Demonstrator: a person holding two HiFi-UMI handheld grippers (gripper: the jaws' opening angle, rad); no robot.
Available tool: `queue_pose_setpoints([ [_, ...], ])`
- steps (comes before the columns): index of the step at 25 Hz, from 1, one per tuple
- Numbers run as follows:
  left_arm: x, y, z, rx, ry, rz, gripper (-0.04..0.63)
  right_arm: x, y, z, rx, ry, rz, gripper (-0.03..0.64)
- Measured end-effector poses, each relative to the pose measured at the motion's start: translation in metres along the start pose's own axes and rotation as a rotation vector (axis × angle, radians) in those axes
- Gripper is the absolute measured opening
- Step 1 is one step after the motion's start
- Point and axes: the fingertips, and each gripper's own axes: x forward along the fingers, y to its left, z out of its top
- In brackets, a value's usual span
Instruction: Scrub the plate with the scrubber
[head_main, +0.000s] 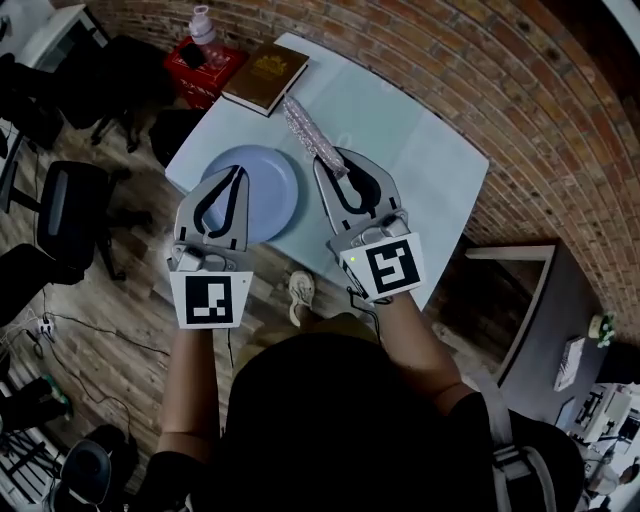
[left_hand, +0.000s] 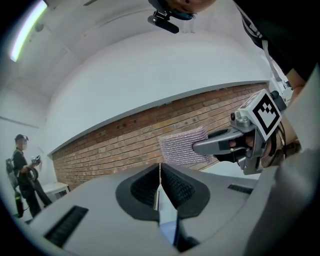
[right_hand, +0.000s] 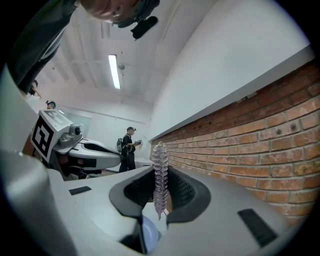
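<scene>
Over the plate (head_main: 274, 188), left gripper (head_main: 238, 172) was clenched empty, hiding its near edge; right of the plate, right gripper (head_main: 335, 158) grasped the scrubber (head_main: 300, 125), lower end concealed.

left gripper (head_main: 237, 173) jaws together, right gripper (head_main: 328, 161) clamping scrubber (head_main: 303, 128)

scrubber (head_main: 303, 130) glittery mesh; plate (head_main: 272, 188) smooth.

Brick wall (head_main: 480, 80), wood floor (head_main: 110, 310), black office chair (head_main: 65, 215), ceiling strip light (right_hand: 114, 71)
</scene>
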Motion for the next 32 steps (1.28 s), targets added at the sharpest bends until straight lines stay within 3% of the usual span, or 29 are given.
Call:
queue_pose_setpoints([
  [3,0.005,0.006,-0.003,0.04,0.017,0.006,0.031,0.011,-0.004,-0.005,-0.008,0.018,0.025,0.084],
  [10,-0.003,0.025,-0.015,0.012,0.04,0.057,0.031,0.029,0.015,-0.006,0.014,0.007,0.09,0.084],
  [19,-0.013,0.057,-0.033,-0.016,0.054,0.065,0.031,0.058,0.053,-0.013,0.07,0.022,0.151,0.084],
  [24,-0.006,0.085,-0.069,-0.021,0.083,0.004,0.031,0.09,0.062,-0.029,0.078,0.065,0.087,0.084],
  [32,0.006,0.127,-0.139,-0.093,0.095,-0.185,0.031,0.145,0.086,-0.06,0.026,0.181,-0.047,0.084],
])
